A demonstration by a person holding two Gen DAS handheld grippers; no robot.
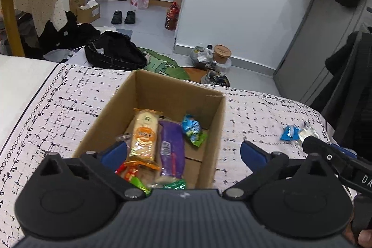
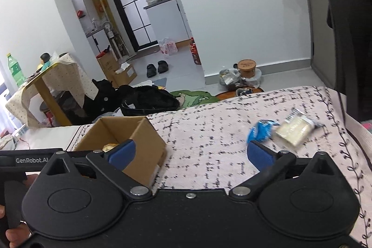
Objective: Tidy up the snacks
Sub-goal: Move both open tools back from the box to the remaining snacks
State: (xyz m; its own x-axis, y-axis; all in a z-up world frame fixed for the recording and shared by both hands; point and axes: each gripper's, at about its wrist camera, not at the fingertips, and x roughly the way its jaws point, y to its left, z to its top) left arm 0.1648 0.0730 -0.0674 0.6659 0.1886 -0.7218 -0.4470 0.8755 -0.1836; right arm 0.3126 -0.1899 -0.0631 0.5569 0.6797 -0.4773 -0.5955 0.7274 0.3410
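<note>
An open cardboard box [image 1: 148,94] stands on the patterned bed cover [image 1: 69,94]. Inside lie an orange-and-beige cracker pack [image 1: 144,134], a purple pack [image 1: 172,148], a small blue-green packet [image 1: 193,129] and red and green packets [image 1: 130,174]. My left gripper [image 1: 183,150] hangs open over the box's near end, nothing between its fingers. Right of the box, a blue packet [image 2: 260,131] and a pale clear-wrapped pack [image 2: 295,129] lie on the cover. My right gripper [image 2: 190,150] is open and empty, its right fingertip just short of the blue packet. The box [image 2: 144,141] sits at its left.
The bed's far edge drops to a floor with a black bag [image 1: 114,52], a green rug [image 1: 162,64] and bagged items [image 1: 204,57]. A dark coat [image 1: 344,90] hangs by the bed's right side. A cloth-draped yellow table [image 1: 23,4] stands far left.
</note>
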